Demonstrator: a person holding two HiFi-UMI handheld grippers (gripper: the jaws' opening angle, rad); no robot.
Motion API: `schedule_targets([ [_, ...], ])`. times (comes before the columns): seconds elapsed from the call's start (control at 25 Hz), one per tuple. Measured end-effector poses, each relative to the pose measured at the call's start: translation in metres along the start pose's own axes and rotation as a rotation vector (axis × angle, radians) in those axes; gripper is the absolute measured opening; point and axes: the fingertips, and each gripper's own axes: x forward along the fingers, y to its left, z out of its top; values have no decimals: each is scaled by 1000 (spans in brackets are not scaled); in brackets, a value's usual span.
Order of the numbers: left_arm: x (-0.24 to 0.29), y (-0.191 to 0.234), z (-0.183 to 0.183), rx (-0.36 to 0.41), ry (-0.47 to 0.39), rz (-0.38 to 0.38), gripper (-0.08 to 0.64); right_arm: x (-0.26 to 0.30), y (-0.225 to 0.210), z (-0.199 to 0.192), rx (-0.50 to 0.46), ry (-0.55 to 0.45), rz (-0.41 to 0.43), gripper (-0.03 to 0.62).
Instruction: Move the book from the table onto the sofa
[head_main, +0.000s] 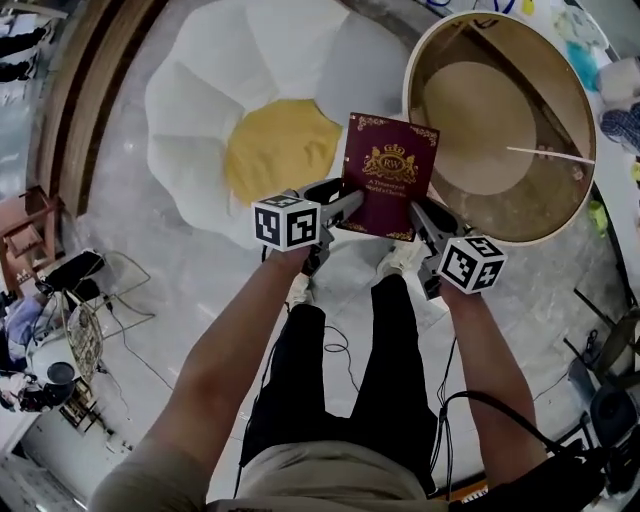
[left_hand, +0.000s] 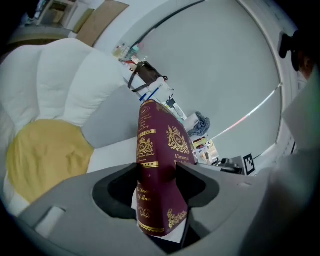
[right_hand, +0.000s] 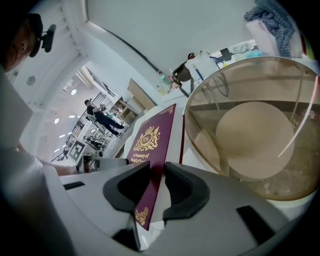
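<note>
A maroon hardcover book with a gold crest and gold lettering on its cover (head_main: 388, 175) is held up between both claws, off the bench and not resting on the sofa. The left claw (left_hand: 156, 172) is narrowed onto it: its two dark pads press either side of the book near the spine end, and the spine with its gold bands faces that claw's camera. The right claw (right_hand: 156, 180) is clamped on the opposite lower edge, with the cover and pages pinched between its pads and the front cover stretching away ahead of it. From the head view the two claws meet the book at its near corners, the left one at the left corner and the right one at the right, so the cover faces upward with its far edge pointing away from the person.

Ahead and to the left of the left claw lies the white flower-shaped sofa with a yellow round centre cushion (head_main: 200, 90) — low on the pale floor. Ahead and to the right of the right claw stands the round bench with a pale wooden rim and glass top (head_main: 545, 195), a tan disc showing beneath the glass. The book hangs between these two, its far edge near both.
</note>
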Motion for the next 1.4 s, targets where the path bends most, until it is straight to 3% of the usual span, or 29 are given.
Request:
schedule_targets([
  [0.12, 17, -86, 45, 141, 128, 20, 241, -70, -7, 48, 113, -145, 14, 103],
  [0.2, 22, -132, 62, 157, 132, 30, 241, -108, -8, 77, 116, -153, 26, 103],
  [0.28, 13, -149, 71, 147, 126, 36, 241, -122, 2, 90, 110, -135, 33, 103],
  [0.56, 37, -103, 52, 93, 161, 4, 241, -89, -20, 65, 113, -78, -12, 104],
  [0.84, 80, -55, 32, 9, 127, -79, 241, -57, -58, 48, 67, -35, -54, 104],
  [1.12, 105, -33, 11, 46, 189, -97, 241, -41, -82, 37, 36, 8, -104, 104],
  [1.4, 115, -25, 8, 121, 238, 8, 241, -46, -87, 34, 69, 6, -130, 106],
])
